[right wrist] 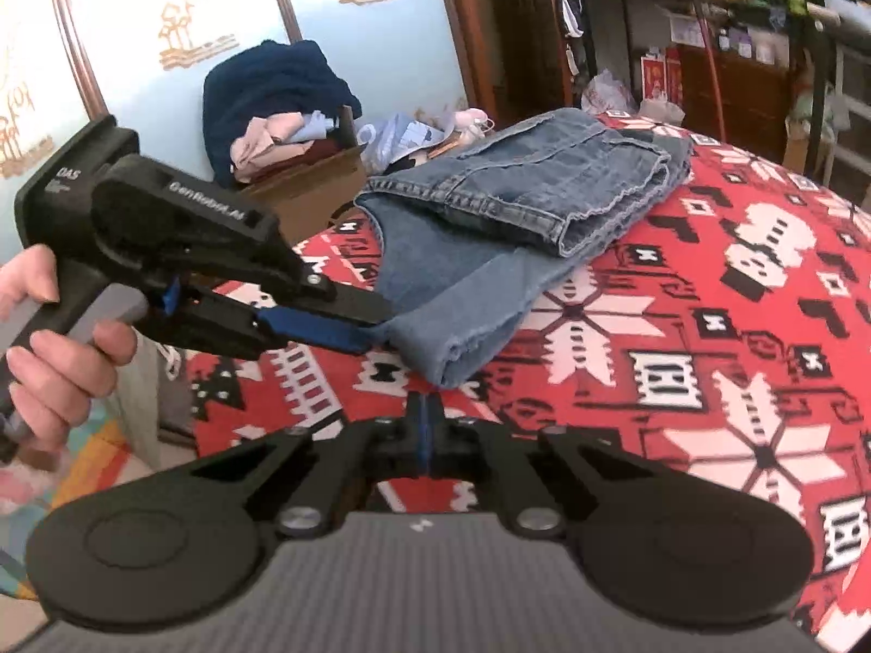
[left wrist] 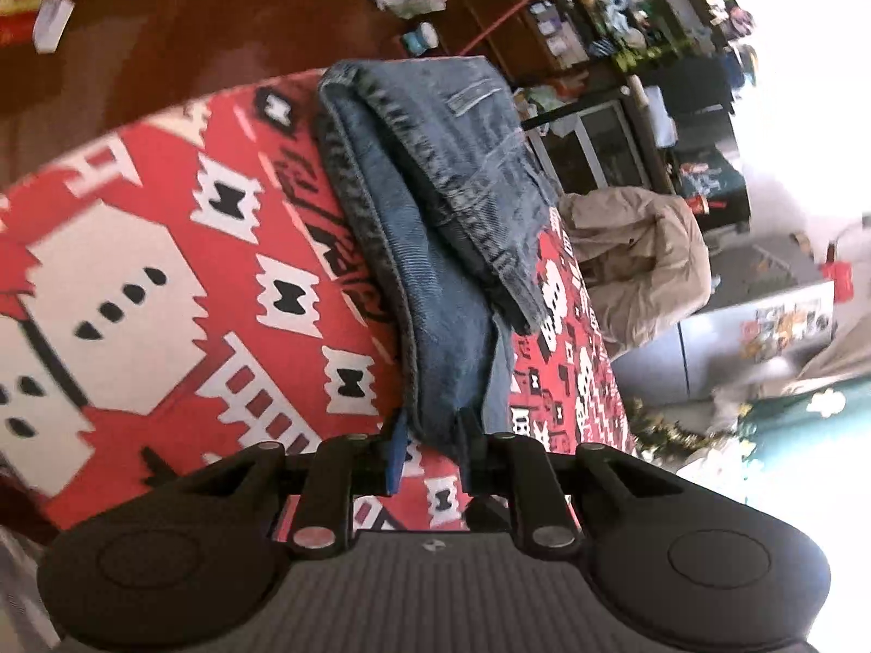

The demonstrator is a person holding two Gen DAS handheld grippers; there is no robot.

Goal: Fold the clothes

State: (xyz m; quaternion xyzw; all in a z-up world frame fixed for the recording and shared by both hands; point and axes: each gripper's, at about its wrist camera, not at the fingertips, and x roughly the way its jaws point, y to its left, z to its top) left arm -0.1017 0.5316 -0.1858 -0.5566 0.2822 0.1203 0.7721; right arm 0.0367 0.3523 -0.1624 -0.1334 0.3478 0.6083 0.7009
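Observation:
Blue jeans (left wrist: 435, 190) lie folded in layers on a round table under a red, white and black patterned cloth (left wrist: 163, 272). My left gripper (left wrist: 433, 438) is shut on the near end of the lower denim layer. In the right wrist view the jeans (right wrist: 517, 190) lie ahead, and the left gripper (right wrist: 375, 324), held by a hand (right wrist: 54, 353), pinches their near left corner just above the cloth (right wrist: 707, 326). My right gripper (right wrist: 427, 408) is shut with nothing between its pads, just short of the folded denim edge.
A beige jacket (left wrist: 637, 256) is heaped beyond the table's right edge. A cardboard box with a dark blue garment and other clothes (right wrist: 283, 125) stands behind the table. Cluttered shelves (right wrist: 707, 27) line the back wall. The table's rim curves near left.

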